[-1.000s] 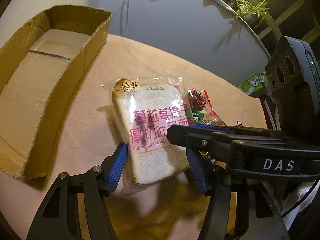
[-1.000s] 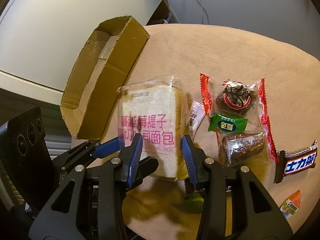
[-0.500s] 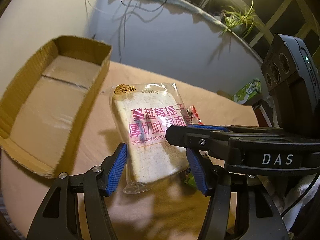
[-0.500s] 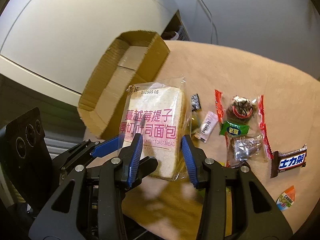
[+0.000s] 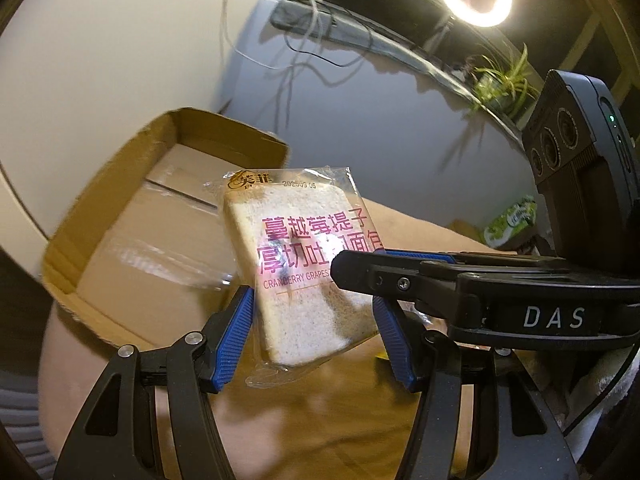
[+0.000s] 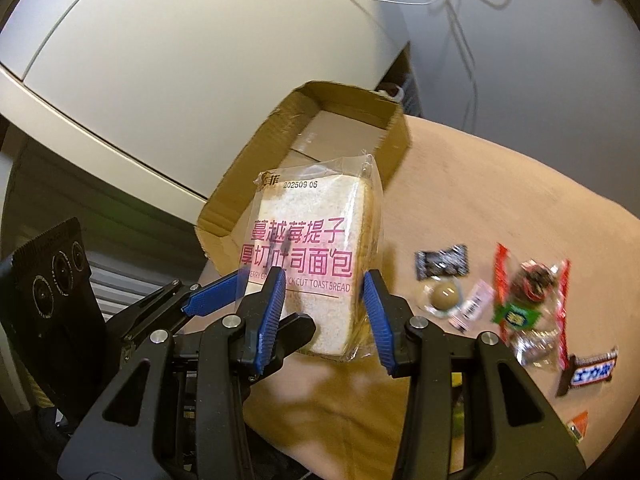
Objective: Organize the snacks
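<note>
Here the packaged toast bread (image 5: 308, 268) hangs in the air above the table (image 6: 500, 200), tilted up, just in front of the open cardboard box (image 6: 352, 98) at the far left. It looks light and soft: a thick slice in a loose, slick clear wrapper that would crush under a hard squeeze and could slip if only the film were pinched. The safest hold is across the slice's lower edges, where the crumb gives some body, not on the crinkled seal.

The left gripper (image 5: 314, 326) has its blue-padded jaws partly open, set on either side of the slice's lower part and seemingly pressing the wrapper there. The right gripper (image 6: 324, 314) brackets the same lower end from the other side, jaws about as wide as the pack; whether its pads truly bear on it I cannot tell.

To the right on the table lie the remaining snacks: a small dark candy wrapper (image 6: 441, 266), a red-edged pouch (image 6: 532, 300) and a Snickers bar (image 6: 590, 372).
</note>
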`<state>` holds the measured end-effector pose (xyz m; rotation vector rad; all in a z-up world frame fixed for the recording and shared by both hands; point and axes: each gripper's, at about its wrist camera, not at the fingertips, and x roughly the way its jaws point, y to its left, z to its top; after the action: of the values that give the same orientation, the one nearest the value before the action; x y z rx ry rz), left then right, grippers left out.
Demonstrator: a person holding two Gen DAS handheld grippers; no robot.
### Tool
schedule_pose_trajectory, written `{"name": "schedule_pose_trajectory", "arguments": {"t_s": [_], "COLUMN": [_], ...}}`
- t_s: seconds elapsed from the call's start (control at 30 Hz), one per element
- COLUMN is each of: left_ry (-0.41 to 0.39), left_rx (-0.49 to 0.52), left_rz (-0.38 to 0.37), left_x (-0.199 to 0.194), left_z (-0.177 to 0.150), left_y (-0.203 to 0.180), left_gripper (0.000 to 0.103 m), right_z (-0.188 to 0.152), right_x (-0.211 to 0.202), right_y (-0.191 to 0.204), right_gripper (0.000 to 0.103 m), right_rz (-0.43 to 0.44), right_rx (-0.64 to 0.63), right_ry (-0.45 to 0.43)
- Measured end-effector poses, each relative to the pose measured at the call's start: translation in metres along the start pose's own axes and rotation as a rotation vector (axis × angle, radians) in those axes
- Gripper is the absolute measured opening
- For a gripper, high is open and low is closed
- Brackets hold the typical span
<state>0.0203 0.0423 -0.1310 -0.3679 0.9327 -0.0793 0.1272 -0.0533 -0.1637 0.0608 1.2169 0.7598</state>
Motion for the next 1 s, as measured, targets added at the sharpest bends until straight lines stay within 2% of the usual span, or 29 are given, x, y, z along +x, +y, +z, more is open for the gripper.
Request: {"name": "schedule_pose_trajectory", "arguments": {"t_s": [0.57,1.0], "left_ry": [-0.013,-0.008], "left_rx": [-0.062,-0.015], "left_rz": [0.094,0.169], "left_x": [0.001,0.016], "left_z": [0.011,0.016], "left_y": [0.064,0.073], "left_gripper": [0.059,0.059], "right_z": [0.036,0.042], "right_x": [0.072,0.093], "right_y": [0.048,0.042], "right_gripper": [0.043,0.043], "right_rz": [0.019,0.039], "right_rx": [-0.089,-0.068], "right_ry": [0.081,0.110]}}
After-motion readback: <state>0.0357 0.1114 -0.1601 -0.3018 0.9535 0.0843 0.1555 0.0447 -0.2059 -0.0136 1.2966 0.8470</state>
